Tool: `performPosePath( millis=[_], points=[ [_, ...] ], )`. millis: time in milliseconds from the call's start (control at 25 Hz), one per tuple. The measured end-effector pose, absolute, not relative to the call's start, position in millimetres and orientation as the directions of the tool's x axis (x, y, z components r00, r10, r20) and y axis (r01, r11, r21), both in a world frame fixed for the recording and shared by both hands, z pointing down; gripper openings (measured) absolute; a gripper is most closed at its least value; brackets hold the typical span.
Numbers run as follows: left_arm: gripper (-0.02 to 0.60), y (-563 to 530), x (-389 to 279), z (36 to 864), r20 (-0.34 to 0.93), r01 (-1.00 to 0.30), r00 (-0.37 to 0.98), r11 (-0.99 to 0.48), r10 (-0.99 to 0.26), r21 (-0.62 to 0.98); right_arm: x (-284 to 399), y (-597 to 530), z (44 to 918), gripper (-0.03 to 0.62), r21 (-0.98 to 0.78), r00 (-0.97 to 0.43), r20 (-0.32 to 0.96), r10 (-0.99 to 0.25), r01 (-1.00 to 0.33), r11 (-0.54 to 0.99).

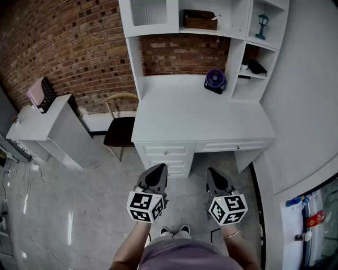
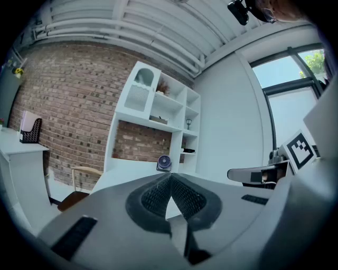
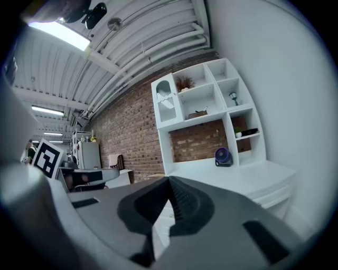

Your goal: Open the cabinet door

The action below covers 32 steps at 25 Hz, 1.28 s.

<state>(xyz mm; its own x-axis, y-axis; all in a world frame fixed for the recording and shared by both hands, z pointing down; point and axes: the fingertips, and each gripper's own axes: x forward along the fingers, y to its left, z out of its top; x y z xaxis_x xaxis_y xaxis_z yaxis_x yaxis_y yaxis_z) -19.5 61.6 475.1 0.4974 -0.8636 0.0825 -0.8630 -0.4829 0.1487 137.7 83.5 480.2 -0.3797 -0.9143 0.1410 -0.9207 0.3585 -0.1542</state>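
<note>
Two forearms reach out from the bottom of the head view, each holding a claw topped with a checkered marker cube. Both the left claw (image 1: 157,171) and the right claw (image 1: 215,178) have their jaws pressed together with nothing between them, and they hang over the pale floor, well short of a white desk (image 1: 200,118). The cabinet door (image 1: 149,12) is in the top left corner of the shelf unit above the desk, well apart from both claws, so the task looks not yet started. It is a white frame around a ribbed pane (arched at the top, as both claw views show). It stands upright, closed, with its long axis vertical and its face turned out towards the person. No handle or hinge side can be made out. To do this well, step close, raise one claw, spread its jaws, grip the free edge and pull in a gentle arc.
</note>
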Motion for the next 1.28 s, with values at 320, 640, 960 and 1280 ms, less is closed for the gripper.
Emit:
performPosePath(
  millis=[320, 640, 960, 1280],
  points=[
    [0.0, 65, -9, 480, 0.071, -0.843, 0.525, -0.508, -0.848, 0.177, 153, 86, 487, 0.003, -0.149, -0.363, 0.152, -0.919, -0.928, 0.341],
    [0.003, 68, 5, 476, 0.067, -0.834, 0.543, -0.53, -0.837, 0.153, 168, 83, 477, 0.009, -0.132, -0.36, 0.109, -0.926, -0.929, 0.346],
    [0.103, 67, 13, 468, 0.052, -0.85, 0.517, -0.504, -0.855, 0.154, 169, 77, 467, 0.104, -0.125, -0.413, 0.091, -0.906, -0.907, 0.401],
    [0.135, 42, 5, 455, 0.032, -0.868, 0.487, -0.48, -0.873, 0.13, 162, 46, 457, 0.17, -0.125, -0.461, 0.074, -0.884, -0.884, 0.451]
  ],
)
